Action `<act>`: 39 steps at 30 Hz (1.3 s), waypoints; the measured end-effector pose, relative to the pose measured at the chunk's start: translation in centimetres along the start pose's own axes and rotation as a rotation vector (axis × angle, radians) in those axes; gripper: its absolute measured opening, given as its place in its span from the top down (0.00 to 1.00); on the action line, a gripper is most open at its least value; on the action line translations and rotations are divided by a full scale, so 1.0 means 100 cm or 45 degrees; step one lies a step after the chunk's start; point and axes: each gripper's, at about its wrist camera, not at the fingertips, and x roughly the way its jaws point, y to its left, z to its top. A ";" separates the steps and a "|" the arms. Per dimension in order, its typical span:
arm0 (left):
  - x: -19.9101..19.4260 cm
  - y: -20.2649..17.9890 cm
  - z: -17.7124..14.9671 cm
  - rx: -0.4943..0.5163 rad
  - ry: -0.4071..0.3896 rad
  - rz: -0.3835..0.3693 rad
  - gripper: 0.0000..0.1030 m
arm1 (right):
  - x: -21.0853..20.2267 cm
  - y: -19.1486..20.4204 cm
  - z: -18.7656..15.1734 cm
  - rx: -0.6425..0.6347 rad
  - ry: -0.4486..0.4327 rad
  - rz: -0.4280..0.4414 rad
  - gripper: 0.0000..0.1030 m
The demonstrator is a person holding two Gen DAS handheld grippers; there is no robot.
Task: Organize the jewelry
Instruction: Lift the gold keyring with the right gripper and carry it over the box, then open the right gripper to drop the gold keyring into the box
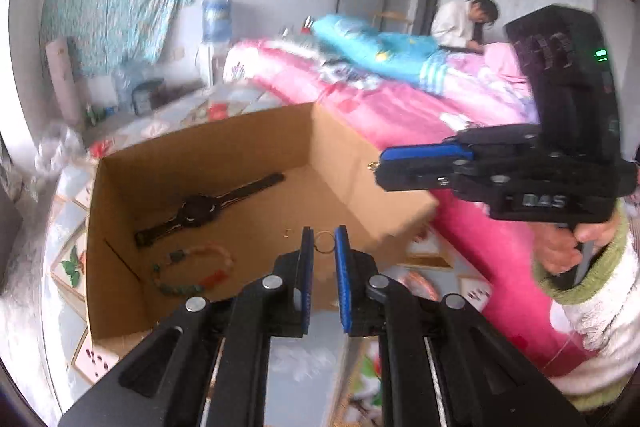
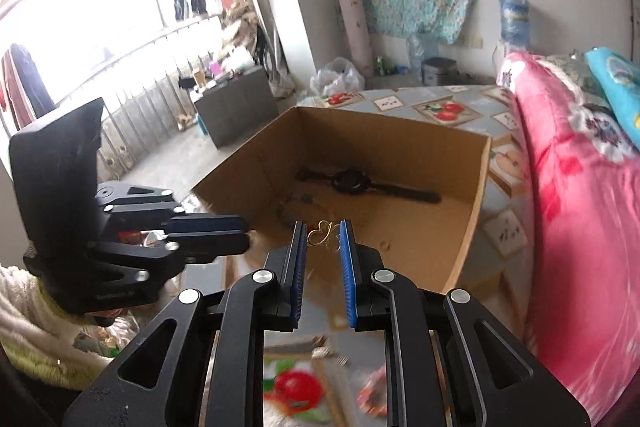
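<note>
Left gripper (image 1: 324,241) pinches a small ring (image 1: 325,242), right gripper (image 2: 323,237) pinches a gold earring (image 2: 323,235), both above the box's (image 1: 224,147) near edge. Watch (image 1: 200,209) and bead bracelet (image 1: 192,269) lie inside.

My fingers (image 1: 342,259) are black with blue pads. The cardboard box (image 1: 200,163) is plain brown; inside lie a black watch (image 1: 200,209) and a bracelet (image 1: 192,269) of green, pale pink and orange beads. The ring (image 1: 325,242) is silvery, the earring (image 2: 324,234) gold. The bed cover (image 1: 420,111) is pink with flowers.
</note>
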 end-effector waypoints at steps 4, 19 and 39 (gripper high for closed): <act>0.048 0.028 0.025 -0.115 0.184 -0.060 0.90 | 0.045 -0.022 0.031 0.040 0.205 -0.021 0.86; 0.132 0.058 0.051 -0.274 0.501 -0.032 0.81 | 0.122 -0.055 0.057 0.053 0.490 -0.135 0.84; 0.032 0.039 0.049 -0.201 0.072 0.027 0.51 | 0.018 -0.032 0.047 0.239 0.005 -0.069 0.55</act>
